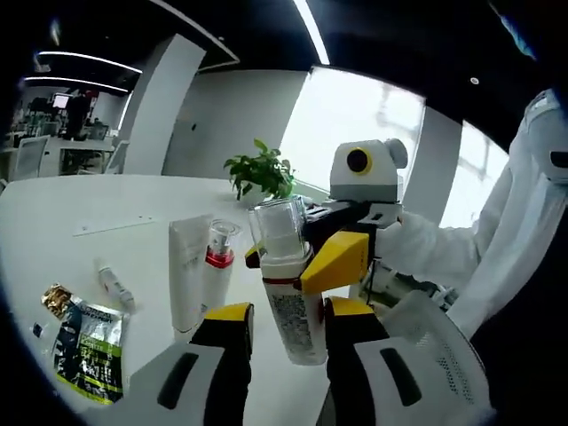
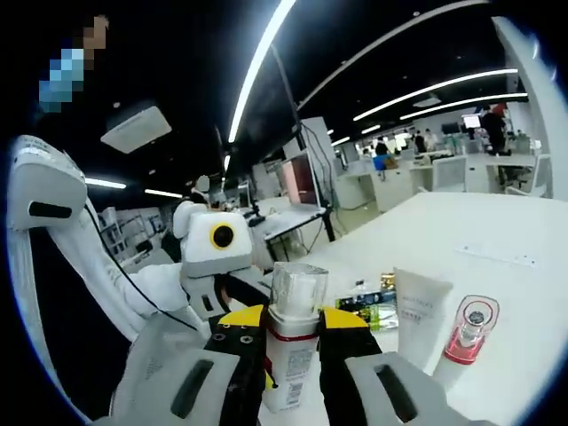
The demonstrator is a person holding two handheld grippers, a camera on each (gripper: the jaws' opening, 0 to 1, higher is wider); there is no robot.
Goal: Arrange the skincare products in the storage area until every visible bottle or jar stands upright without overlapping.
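A white bottle [image 1: 293,311] with a red collar and a clear cap sits between both grippers over the white table [image 1: 115,204]. In the left gripper view, my right gripper [image 1: 297,259] reaches in from the right, its yellow jaws clamped on the bottle's collar. My left gripper [image 1: 288,312] flanks the bottle's lower body; a thin gap shows at its left jaw. In the right gripper view, the bottle [image 2: 291,351] stands straight between my right gripper [image 2: 293,321] jaws, which press on it. A white tube [image 1: 188,275] [image 2: 422,312] and a small red-collared bottle [image 1: 218,262] [image 2: 469,335] stand upright side by side.
A green and black sachet [image 1: 89,348] [image 2: 368,311] and a small tube [image 1: 115,286] lie flat on the table [image 2: 506,231]. A potted plant [image 1: 262,173] stands at the far edge. A person's white sleeve [image 1: 506,240] is on the right. Desks and chairs stand behind.
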